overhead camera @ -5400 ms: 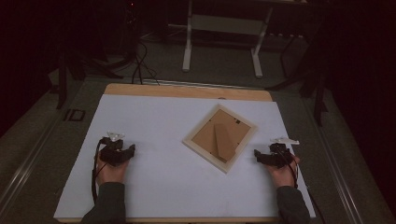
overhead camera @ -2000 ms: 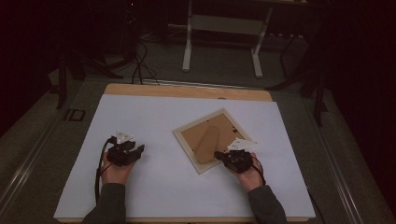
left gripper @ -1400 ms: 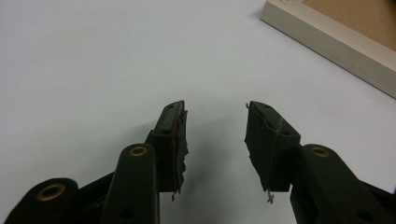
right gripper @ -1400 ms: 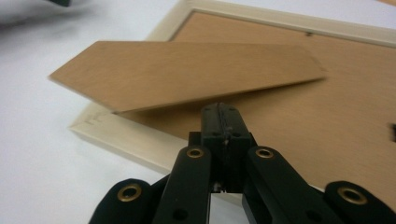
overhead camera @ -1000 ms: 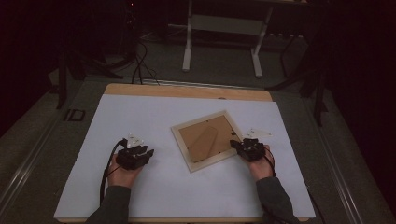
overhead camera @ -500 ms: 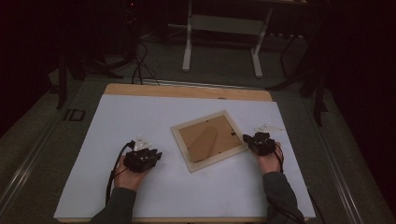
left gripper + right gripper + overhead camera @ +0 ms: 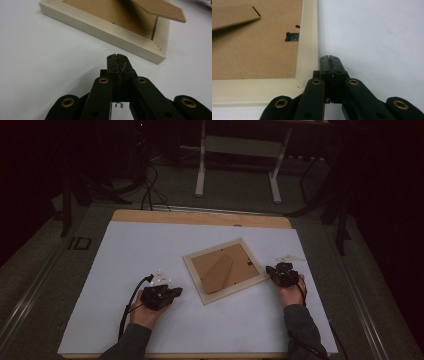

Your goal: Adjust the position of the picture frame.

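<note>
Resting low over the white desk (image 7: 150,250), the left hand-held gripper (image 7: 172,292) has its jaws pressed together with nothing between them, as its own view shows (image 7: 117,57). It sits at about 7 o'clock from the picture frame (image 7: 225,270), near the frame's long lower edge but apart from it, pointing toward that edge. The right hand-held gripper (image 7: 271,270) also has its jaws pressed together and empty; in its own view the tips (image 7: 329,58) lie just beside the outer edge of the frame's pale wooden rail (image 7: 308,50), near a corner, though touching cannot be told. It stands at about 3 o'clock from the frame. The frame lies face down and flat near the middle of the desk, turned at a slant, its brown backing board (image 7: 254,50) up. A brown easel stand (image 7: 160,10) lifts off the backing, and a small dark metal clip (image 7: 292,36) sits by the rail.
</note>
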### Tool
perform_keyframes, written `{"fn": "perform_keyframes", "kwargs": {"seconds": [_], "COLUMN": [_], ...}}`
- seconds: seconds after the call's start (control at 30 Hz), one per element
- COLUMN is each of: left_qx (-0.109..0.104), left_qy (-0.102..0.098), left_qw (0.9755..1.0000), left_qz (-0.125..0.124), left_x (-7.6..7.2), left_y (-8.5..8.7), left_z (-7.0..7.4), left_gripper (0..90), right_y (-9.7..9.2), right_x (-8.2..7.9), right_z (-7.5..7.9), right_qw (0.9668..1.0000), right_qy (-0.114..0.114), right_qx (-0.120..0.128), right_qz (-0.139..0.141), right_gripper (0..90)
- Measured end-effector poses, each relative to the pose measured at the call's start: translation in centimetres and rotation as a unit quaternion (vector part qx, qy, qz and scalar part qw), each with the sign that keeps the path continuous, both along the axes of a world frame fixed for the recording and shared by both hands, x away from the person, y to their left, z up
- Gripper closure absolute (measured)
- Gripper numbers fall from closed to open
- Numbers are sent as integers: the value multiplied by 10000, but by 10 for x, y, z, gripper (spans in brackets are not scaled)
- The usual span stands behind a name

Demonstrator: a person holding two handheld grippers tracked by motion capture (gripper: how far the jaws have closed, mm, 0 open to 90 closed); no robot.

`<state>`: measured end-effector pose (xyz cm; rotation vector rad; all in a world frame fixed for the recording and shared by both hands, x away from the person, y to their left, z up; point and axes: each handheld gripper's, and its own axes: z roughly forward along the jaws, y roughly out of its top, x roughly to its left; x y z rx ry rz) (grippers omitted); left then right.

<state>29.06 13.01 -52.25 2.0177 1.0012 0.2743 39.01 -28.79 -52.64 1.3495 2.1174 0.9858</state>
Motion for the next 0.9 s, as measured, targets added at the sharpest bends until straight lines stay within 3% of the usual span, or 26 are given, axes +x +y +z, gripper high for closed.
{"fn": "perform_keyframes", "kwargs": {"seconds": [0.33, 0.63, 0.9], "left_qx": [109, 195, 237], "left_qy": [27, 70, 148], "left_qw": [9998, 9992, 9994], "left_qz": [-150, -336, -185], "left_x": [-3, -5, 0], "left_y": [-10, -17, -15], "left_z": [-2, -4, -8], "left_gripper": [900, 900, 897], "right_y": [2, 3, 7], "right_x": [-3, -9, -15], "right_z": [-7, -9, -10], "right_qw": [9998, 9997, 9996], "right_qy": [156, 175, 179], "right_qx": [-63, 54, 108], "right_qz": [85, 144, 199], "right_gripper": [900, 900, 900]}}
